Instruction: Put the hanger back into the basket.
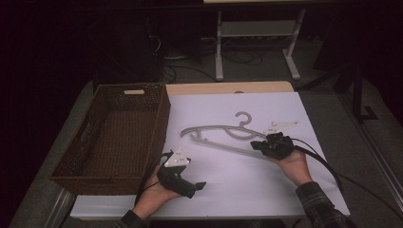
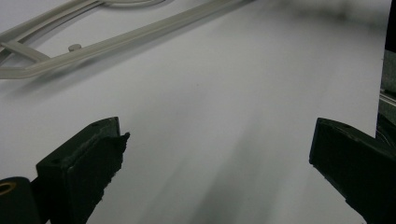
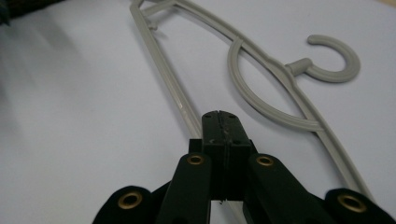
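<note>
A grey plastic hanger [image 1: 223, 130] lies flat on the white table cover, its hook [image 1: 244, 116] pointing away from me. My right gripper [image 1: 259, 145] is at the hanger's right end. In the right gripper view its jaws are closed on the hanger's straight bottom bar [image 3: 173, 88], and the right gripper [image 3: 219, 116] hides the bar where it is held. My left gripper [image 1: 199, 186] hovers near the front edge, left of centre and well short of the hanger. In the left gripper view the left gripper [image 2: 217, 158] is open over bare white surface, with the hanger [image 2: 93, 44] at the top left.
A dark brown wicker basket [image 1: 161, 123] stands empty on the left side of the table, close to my left hand. Black cables trail from the right gripper off the right edge. Beyond the table are a white desk frame [image 1: 219, 52] and floor cables.
</note>
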